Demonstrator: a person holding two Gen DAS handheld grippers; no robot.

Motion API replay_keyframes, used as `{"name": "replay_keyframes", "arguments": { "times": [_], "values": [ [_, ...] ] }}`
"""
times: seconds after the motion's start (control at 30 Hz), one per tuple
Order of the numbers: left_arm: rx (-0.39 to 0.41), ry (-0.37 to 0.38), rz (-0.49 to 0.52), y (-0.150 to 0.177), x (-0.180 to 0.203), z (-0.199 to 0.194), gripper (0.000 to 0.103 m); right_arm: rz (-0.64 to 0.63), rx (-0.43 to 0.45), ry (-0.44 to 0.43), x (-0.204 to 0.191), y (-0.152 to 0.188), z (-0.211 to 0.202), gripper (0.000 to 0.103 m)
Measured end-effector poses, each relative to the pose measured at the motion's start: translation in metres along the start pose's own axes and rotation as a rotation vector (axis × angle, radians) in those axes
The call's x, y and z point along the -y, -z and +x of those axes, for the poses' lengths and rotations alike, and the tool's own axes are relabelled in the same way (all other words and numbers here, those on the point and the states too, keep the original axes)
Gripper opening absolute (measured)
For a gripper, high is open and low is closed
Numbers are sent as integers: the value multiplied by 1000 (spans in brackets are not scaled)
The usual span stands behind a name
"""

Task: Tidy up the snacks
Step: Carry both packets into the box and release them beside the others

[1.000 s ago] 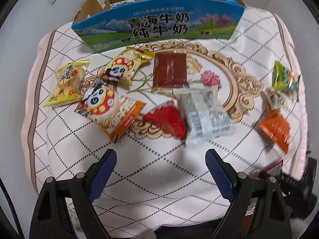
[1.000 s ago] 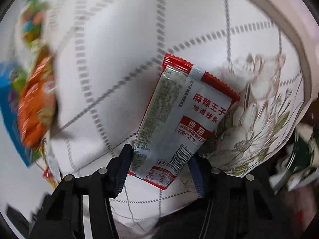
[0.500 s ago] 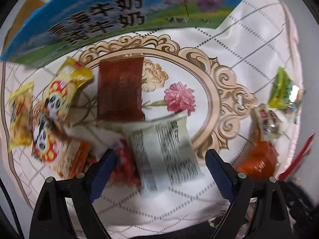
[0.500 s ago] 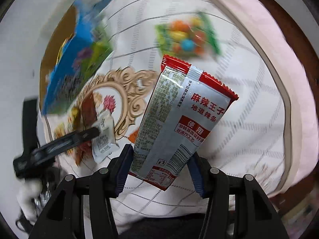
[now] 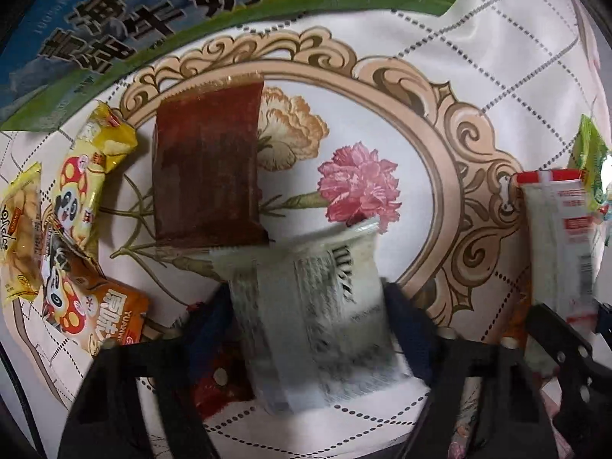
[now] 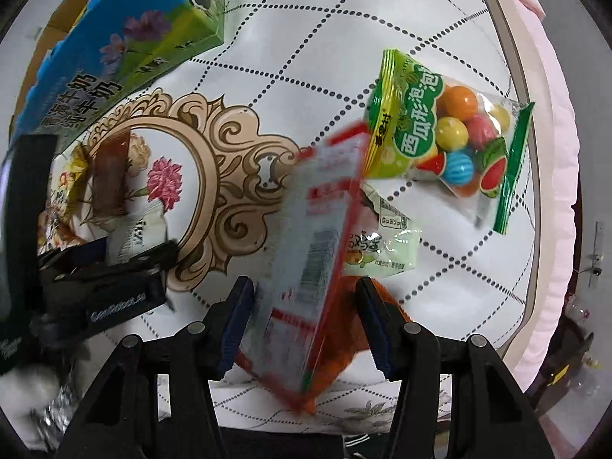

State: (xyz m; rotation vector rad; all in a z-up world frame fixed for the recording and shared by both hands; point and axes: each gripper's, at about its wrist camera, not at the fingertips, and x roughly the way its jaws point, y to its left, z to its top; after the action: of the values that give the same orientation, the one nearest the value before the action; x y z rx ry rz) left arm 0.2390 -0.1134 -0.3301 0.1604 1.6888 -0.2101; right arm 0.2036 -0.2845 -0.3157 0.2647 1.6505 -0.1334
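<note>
We point the left gripper (image 5: 310, 306) down; its jaws have just been closing around the white packet (image 5: 317, 329) on the cloth (image 5: 478, 57). The right gripper (image 6: 302, 321), also pointing down, clamps the red-edged packet (image 6: 310, 264) above the candy bag (image 6: 447, 137).

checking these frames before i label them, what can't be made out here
- Left wrist view: the white packet print is motion-blurred, unreadable.
- Left wrist view: the red packet is mostly hidden by the left gripper and the white packet.
- Right wrist view: the red-edged packet in the right gripper is blurred; it covers most of the orange packet.
- Both views: the milk carton is cut off by the edge; its contents are unseen.
</note>
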Motion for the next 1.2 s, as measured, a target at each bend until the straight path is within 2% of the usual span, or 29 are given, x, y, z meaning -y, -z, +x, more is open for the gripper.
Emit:
{"name": "replay_keyframes", "arguments": {
  "times": [0.1,0.2,0.43,0.6,0.9,1.07,1.2],
  "values": [
    [28,-11,10,8,1,-5,65,5,14,-6,1,0,1,56],
    [54,-21,10,17,0,-12,65,-6,47,-17,-1,1,-4,38],
    [140,-4,-10,41,-15,-51,64,-11,96,-72,8,15,-27,24],
    [191,42,-38,62,-23,-90,64,-10,144,-148,11,29,-47,11],
    [294,101,-91,79,-59,-161,64,-45,250,-246,-12,33,-92,10],
    [359,138,-114,52,-63,-191,64,-73,326,-310,-27,27,-136,10],
    [409,139,-125,30,-69,-211,64,-97,382,-352,-51,9,-165,10]
  ]
}}
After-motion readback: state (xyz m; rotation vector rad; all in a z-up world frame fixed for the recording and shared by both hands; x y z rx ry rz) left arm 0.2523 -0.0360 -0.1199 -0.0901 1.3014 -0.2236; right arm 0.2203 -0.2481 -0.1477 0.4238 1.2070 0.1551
